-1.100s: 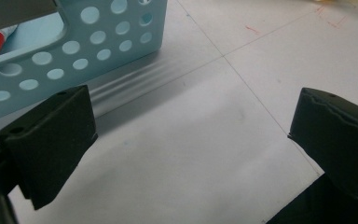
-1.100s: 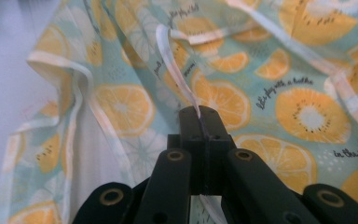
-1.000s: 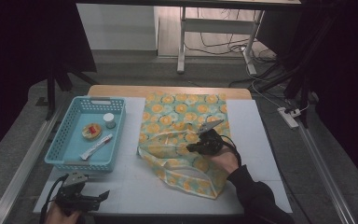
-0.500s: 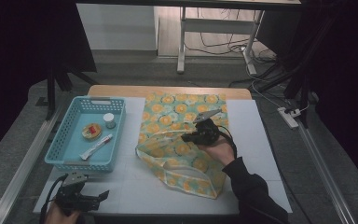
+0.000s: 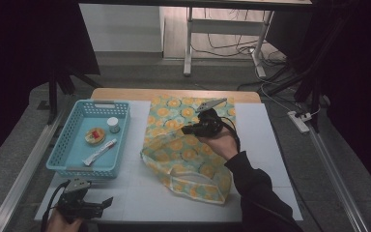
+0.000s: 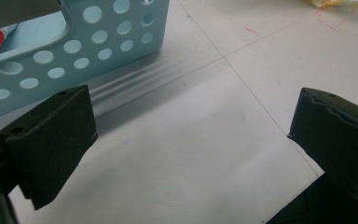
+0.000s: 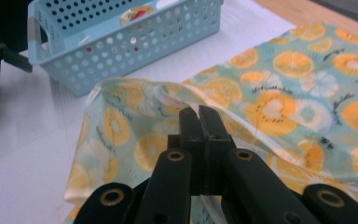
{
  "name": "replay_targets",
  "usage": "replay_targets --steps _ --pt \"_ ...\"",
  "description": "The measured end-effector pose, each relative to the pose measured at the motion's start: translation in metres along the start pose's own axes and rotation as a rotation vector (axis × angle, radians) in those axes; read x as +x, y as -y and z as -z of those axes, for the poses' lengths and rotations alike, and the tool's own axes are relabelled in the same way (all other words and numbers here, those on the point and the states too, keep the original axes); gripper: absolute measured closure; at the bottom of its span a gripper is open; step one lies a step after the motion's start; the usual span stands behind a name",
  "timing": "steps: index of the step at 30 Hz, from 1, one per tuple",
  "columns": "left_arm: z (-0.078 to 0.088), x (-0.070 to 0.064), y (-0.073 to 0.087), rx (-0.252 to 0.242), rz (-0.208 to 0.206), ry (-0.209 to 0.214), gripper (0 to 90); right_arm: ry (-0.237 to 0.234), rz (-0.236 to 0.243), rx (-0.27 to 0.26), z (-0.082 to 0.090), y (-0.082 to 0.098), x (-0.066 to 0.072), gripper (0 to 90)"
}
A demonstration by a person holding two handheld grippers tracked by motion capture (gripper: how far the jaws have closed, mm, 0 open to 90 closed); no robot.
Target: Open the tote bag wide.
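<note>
Cloth (image 5: 183,154) | pinched by right hand-held gripper (image 5: 199,128) | left hand-held gripper (image 5: 104,205) agape | white table (image 5: 130,193)

Bare table (image 5: 135,193) lies open near the front; blue basket (image 5: 63,159) blocks left, orange-print cloth (image 5: 183,159) covers centre.

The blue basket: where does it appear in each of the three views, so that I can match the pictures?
High view: the blue basket stands at the left of the table, beside the orange-print cloth.
Left gripper view: its holed wall fills the upper left corner.
Right gripper view: it sits at the upper left, beyond the cloth.
Shared landmark: the basket's round-holed wall.
</note>
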State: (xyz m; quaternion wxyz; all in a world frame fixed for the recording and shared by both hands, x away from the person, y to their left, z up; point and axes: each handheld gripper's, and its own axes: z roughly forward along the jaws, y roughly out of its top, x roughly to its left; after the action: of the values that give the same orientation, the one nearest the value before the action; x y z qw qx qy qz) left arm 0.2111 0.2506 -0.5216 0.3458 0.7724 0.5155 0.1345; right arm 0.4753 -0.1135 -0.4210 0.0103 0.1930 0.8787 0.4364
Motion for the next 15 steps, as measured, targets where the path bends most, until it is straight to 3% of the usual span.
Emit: replay_targets --steps 15 --pt "0.0 0.0 0.0 -0.003 -0.001 0.002 0.3 -0.002 -0.015 -0.066 0.007 -0.042 -0.001 90.0"
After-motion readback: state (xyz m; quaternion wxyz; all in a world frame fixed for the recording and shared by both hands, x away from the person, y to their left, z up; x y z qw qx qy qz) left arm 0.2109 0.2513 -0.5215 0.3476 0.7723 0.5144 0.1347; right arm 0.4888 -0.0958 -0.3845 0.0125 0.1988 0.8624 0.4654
